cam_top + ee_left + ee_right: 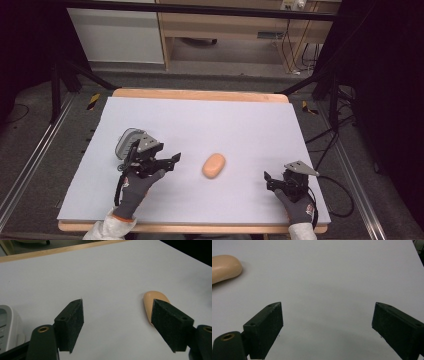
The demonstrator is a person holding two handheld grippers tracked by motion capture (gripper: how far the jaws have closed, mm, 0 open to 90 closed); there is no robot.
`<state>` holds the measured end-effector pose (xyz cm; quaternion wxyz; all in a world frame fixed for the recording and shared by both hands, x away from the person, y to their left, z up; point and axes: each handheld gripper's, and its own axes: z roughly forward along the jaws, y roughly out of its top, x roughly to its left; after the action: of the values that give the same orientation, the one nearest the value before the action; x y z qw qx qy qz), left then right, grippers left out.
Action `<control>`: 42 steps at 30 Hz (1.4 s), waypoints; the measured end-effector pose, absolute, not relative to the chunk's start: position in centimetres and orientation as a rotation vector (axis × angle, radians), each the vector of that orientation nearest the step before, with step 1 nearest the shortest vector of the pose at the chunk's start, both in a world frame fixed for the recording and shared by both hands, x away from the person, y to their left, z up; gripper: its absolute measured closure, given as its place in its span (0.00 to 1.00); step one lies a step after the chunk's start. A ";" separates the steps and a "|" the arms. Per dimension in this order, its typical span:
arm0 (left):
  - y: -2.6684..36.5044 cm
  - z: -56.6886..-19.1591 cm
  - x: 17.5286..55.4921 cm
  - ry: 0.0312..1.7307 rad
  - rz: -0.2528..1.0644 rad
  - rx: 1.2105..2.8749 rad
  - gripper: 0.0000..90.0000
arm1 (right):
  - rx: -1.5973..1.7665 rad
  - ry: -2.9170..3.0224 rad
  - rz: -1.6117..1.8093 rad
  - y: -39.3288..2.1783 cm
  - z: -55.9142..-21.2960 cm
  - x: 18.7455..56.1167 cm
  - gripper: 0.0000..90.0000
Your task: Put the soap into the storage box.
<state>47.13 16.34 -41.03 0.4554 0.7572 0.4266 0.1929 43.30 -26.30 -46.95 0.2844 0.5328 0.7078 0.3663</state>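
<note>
Soap-like peach oval [214, 165] lies mid-table on the white sheet [210, 125], between our grippers. Our left gripper [172, 161], jaws spread and empty, sits near it; our right gripper [267, 180], also spread, is farther off. The high view alone reveals a grey device [125, 141] behind our left hand; its markings are unreadable.

Setting: lab recording bay, marked by black frame bars [200, 10], dark side curtains [385, 75], loose floor cables [325, 135], a white-topped table [200, 125] and grey carpet [30, 145].
</note>
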 end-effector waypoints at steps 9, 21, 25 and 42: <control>14.2 -40.9 47.6 1.012 0.455 1.892 0.28 | 1.434 1.896 0.976 -26.3 -47.0 43.4 0.10; 10.3 -40.9 48.4 0.961 0.448 1.960 0.28 | 1.434 1.904 0.987 -26.2 -46.9 43.5 0.10; 9.1 -41.3 48.7 0.950 0.428 1.968 0.28 | 1.420 1.911 0.976 -26.0 -46.9 43.5 0.10; 6.6 -42.5 49.4 0.941 0.406 2.023 0.27 | 1.430 1.914 0.974 -25.9 -46.9 43.5 0.10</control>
<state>49.39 6.58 -42.46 0.4232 0.8083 0.3758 0.1620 43.54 -25.92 -46.88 0.2769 0.5323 0.7129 0.3629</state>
